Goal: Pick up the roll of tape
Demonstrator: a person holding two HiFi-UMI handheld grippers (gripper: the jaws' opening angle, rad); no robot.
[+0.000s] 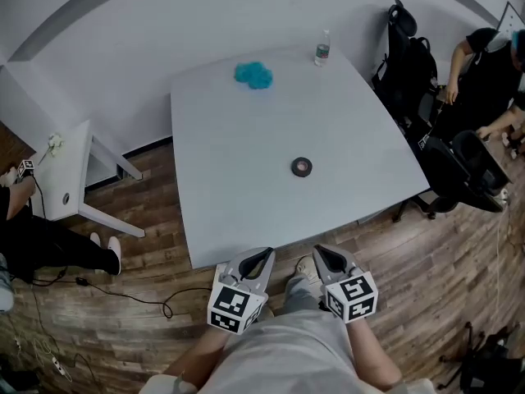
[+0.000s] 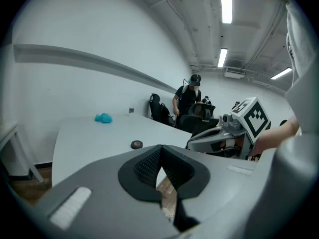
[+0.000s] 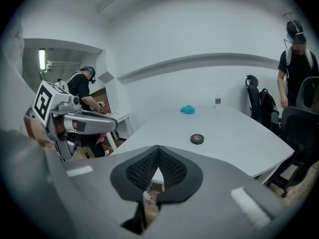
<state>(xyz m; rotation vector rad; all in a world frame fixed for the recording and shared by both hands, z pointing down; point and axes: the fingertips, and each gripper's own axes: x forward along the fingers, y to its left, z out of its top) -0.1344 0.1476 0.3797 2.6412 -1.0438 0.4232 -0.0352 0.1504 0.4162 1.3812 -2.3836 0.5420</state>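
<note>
A small black roll of tape (image 1: 302,167) lies flat near the middle of the white table (image 1: 230,187); it also shows as the tape (image 2: 136,144) in the left gripper view and the tape (image 3: 197,139) in the right gripper view. My left gripper (image 1: 261,255) and right gripper (image 1: 321,253) are held side by side just short of the table's near edge, well back from the tape. Both are shut with nothing between the jaws, as the left gripper (image 2: 160,147) and the right gripper (image 3: 158,147) show in their own views.
A crumpled blue cloth (image 1: 253,74) and a water bottle (image 1: 322,49) sit at the table's far side. A small white side table (image 1: 70,179) stands to the left. Black office chairs (image 1: 459,175) and people (image 1: 492,64) are to the right. Cables run across the wood floor.
</note>
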